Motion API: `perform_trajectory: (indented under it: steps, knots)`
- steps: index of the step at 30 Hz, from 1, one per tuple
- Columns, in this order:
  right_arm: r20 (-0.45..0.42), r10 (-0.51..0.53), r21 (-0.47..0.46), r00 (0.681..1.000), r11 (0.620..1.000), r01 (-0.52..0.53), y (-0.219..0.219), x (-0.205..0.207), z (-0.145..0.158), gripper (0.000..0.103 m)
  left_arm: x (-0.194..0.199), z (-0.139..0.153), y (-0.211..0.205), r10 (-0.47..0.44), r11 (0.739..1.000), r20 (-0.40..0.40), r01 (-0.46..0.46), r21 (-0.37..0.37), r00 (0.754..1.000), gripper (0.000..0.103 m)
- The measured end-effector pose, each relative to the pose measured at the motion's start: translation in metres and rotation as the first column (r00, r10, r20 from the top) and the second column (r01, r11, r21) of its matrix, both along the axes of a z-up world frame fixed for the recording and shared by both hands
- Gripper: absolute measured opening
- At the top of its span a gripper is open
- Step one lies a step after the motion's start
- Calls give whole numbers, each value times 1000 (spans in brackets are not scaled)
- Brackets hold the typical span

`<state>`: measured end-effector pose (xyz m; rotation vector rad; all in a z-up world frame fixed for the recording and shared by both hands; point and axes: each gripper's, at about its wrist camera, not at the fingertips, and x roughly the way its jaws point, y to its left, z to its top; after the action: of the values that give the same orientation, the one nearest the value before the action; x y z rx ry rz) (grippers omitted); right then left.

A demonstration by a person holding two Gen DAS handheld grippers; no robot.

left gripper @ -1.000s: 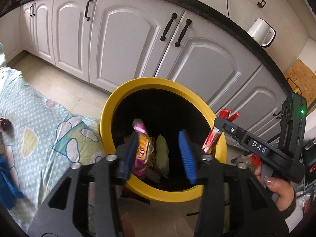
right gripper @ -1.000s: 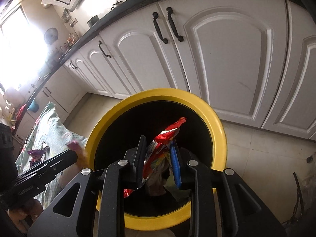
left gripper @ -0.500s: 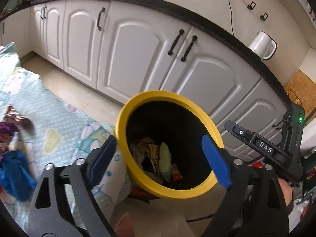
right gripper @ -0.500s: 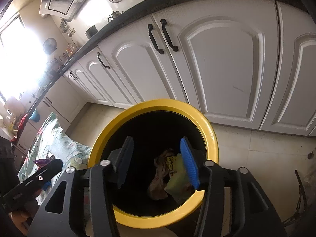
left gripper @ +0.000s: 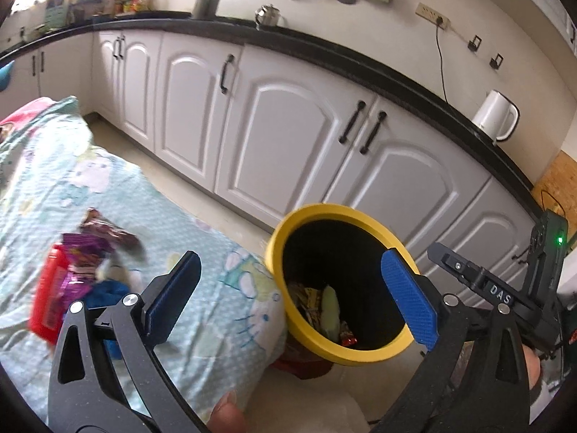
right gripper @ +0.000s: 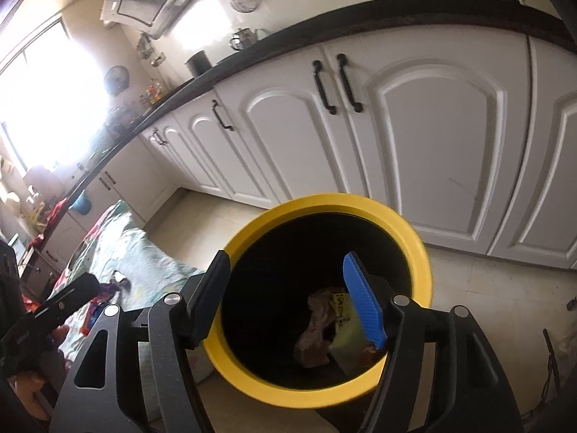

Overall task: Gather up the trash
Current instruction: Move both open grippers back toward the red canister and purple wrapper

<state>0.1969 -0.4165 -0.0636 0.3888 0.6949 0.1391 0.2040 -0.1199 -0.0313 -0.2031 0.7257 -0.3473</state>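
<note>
A black bin with a yellow rim (left gripper: pixel 288 317) stands on the floor beside the table; it also shows in the right wrist view (right gripper: pixel 425 270). Several wrappers (left gripper: pixel 324 310) lie at its bottom, also visible in the right wrist view (right gripper: pixel 324 328). My left gripper (left gripper: pixel 292 296) is open and empty, above the table edge and the bin's left side. My right gripper (right gripper: pixel 288 303) is open and empty over the bin mouth. Loose wrappers, red and purple (left gripper: pixel 72 270), lie on the patterned tablecloth (left gripper: pixel 216 306) to the left.
White kitchen cabinets (left gripper: pixel 288 151) with black handles run behind the bin under a black counter with a white kettle (left gripper: pixel 496 117). A blue cloth (left gripper: pixel 104 296) lies by the wrappers. The right gripper's body (left gripper: pixel 505 288) shows at the right of the left view.
Both grippers opened and dropped their wrappers into the bin. The left gripper has lifted and swung left, bringing the table and its wrappers into view. The right gripper has pulled back a little.
</note>
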Motion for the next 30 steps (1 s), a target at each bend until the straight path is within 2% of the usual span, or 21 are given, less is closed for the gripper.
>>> perform_trajectory:
  steps: [13, 30]
  knots:
    - [55, 118, -28, 992, 993, -116, 49, -8, 25, 66, -20, 20, 55, 137, 990, 74, -139, 16, 988, 92]
    - [83, 253, -66, 964, 966, -248, 109, -9, 47, 66, -38, 20, 125, 273, 960, 89, -278, 44, 958, 92]
